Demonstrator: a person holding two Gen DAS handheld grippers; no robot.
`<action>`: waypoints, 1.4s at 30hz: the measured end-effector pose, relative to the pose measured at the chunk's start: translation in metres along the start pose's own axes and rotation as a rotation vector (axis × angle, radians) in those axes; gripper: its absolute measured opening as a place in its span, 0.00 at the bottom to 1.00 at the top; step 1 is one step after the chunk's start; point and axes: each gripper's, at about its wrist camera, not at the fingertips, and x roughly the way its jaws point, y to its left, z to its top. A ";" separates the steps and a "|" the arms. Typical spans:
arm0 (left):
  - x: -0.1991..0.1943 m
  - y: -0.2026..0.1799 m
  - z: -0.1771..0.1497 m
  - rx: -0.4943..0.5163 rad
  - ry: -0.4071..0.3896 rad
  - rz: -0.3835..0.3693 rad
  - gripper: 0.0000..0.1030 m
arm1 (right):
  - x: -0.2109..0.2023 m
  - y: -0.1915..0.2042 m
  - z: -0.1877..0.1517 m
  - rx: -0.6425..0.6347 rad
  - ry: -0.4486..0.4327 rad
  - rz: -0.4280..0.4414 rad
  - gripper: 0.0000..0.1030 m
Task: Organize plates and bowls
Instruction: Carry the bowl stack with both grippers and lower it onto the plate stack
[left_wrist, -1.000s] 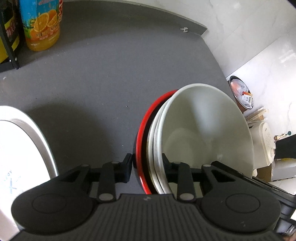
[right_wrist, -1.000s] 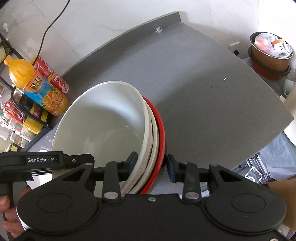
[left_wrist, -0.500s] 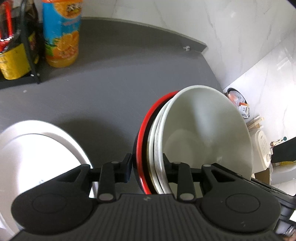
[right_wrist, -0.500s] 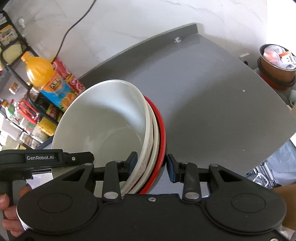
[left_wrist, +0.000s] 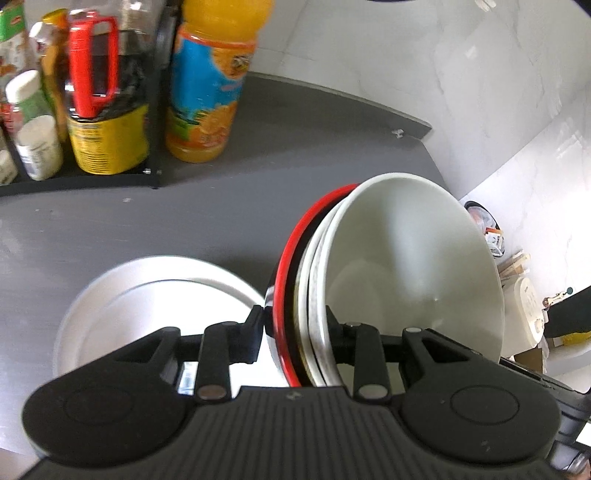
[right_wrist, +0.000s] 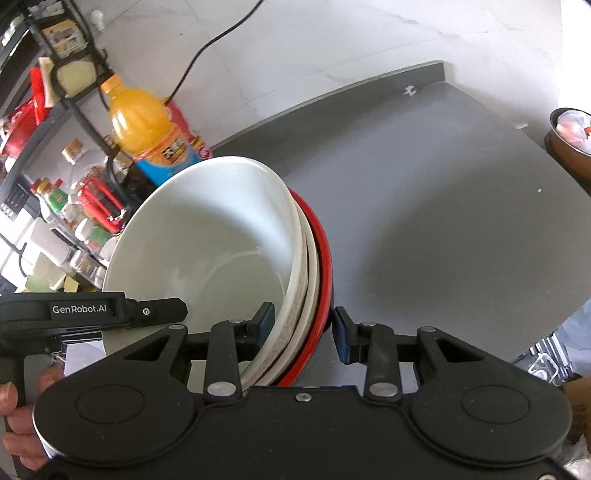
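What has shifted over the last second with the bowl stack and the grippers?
Both grippers carried the bowl stack toward the back of the counter: the juice bottle and rack loom nearer, and the white plate has come fully into the left wrist view, now just beside the stack. Unchanged: the left gripper and right gripper stay clamped on opposite rims, nested order the same.

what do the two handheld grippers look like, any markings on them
Both are matte black plastic. The left gripper has a ribbed body, two round side housings and linkage bars with silver pivot pins. The right gripper has a smooth body, the same housings and pins, and blue pads on its jaws. In the right wrist view the other gripper's side reads GenRobot.AI in white.
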 end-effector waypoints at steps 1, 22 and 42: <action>-0.003 0.005 0.000 0.002 0.000 -0.001 0.28 | 0.000 0.004 -0.002 -0.002 -0.001 0.002 0.32; -0.039 0.093 -0.010 -0.042 -0.005 0.024 0.28 | 0.020 0.072 -0.037 -0.048 0.056 0.028 0.32; -0.031 0.127 -0.017 -0.058 0.041 0.039 0.28 | 0.044 0.092 -0.059 -0.059 0.123 0.020 0.32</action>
